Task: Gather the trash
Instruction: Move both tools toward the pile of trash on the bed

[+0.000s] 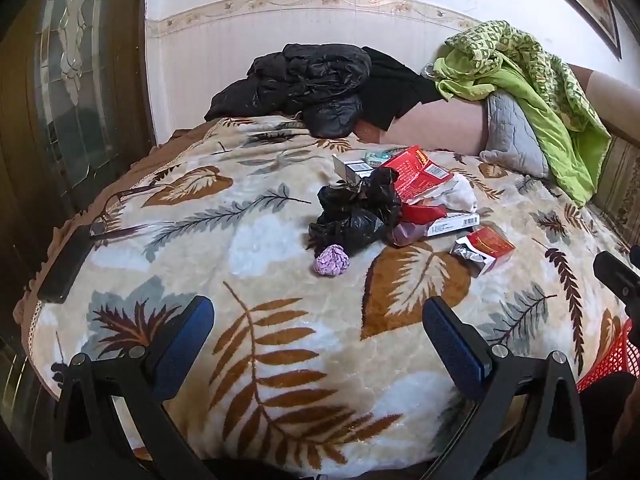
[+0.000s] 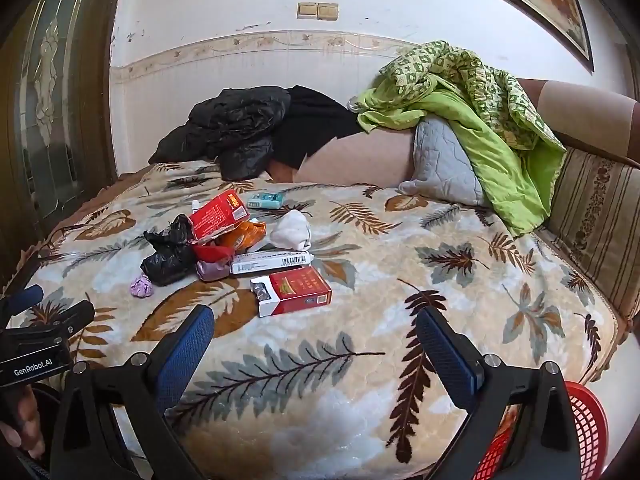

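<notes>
A pile of trash lies on the leaf-patterned blanket [image 1: 248,216]: a crumpled purple wrapper [image 1: 331,261], black plastic bags [image 1: 356,212], a red carton [image 1: 416,174], a white barcode box [image 1: 452,225] and an open red cigarette pack [image 1: 486,249]. In the right wrist view the cigarette pack [image 2: 294,290] lies nearest, with the purple wrapper [image 2: 141,286], black bags [image 2: 170,252], white wad [image 2: 292,230] and teal packet [image 2: 265,200] behind. My left gripper [image 1: 318,320] is open and empty, short of the wrapper. My right gripper [image 2: 314,326] is open and empty, just short of the cigarette pack.
A red mesh basket [image 2: 580,432] stands at the bed's front right edge, also in the left wrist view [image 1: 612,360]. A black jacket [image 1: 312,80], grey pillow [image 1: 508,132] and green quilt [image 1: 532,76] lie at the back. A dark phone [image 1: 66,268] and glasses [image 1: 116,216] lie at left.
</notes>
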Available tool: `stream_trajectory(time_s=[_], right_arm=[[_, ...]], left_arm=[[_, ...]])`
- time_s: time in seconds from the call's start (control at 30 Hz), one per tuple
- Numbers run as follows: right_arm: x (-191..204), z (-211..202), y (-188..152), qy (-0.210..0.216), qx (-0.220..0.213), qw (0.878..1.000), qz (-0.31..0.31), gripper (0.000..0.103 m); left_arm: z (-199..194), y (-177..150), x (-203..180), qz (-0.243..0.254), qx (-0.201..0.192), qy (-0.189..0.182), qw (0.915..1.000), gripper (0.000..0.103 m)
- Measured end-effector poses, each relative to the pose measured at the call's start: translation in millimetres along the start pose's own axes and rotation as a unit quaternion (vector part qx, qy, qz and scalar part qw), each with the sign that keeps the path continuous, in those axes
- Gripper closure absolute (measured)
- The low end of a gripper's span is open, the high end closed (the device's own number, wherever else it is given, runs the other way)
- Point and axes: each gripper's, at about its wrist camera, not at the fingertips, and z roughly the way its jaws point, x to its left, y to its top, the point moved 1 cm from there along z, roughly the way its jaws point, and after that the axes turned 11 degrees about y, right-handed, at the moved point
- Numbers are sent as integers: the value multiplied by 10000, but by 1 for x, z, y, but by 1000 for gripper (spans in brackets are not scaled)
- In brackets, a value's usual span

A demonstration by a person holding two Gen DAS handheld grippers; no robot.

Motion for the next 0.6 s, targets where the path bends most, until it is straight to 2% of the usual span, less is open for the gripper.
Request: stream_trajectory(time_s=[0.6], right_arm=[[-4, 0, 1, 14, 27, 10000, 14, 1]], left_arm=[[0, -3, -4, 43, -2, -2, 10000, 0]])
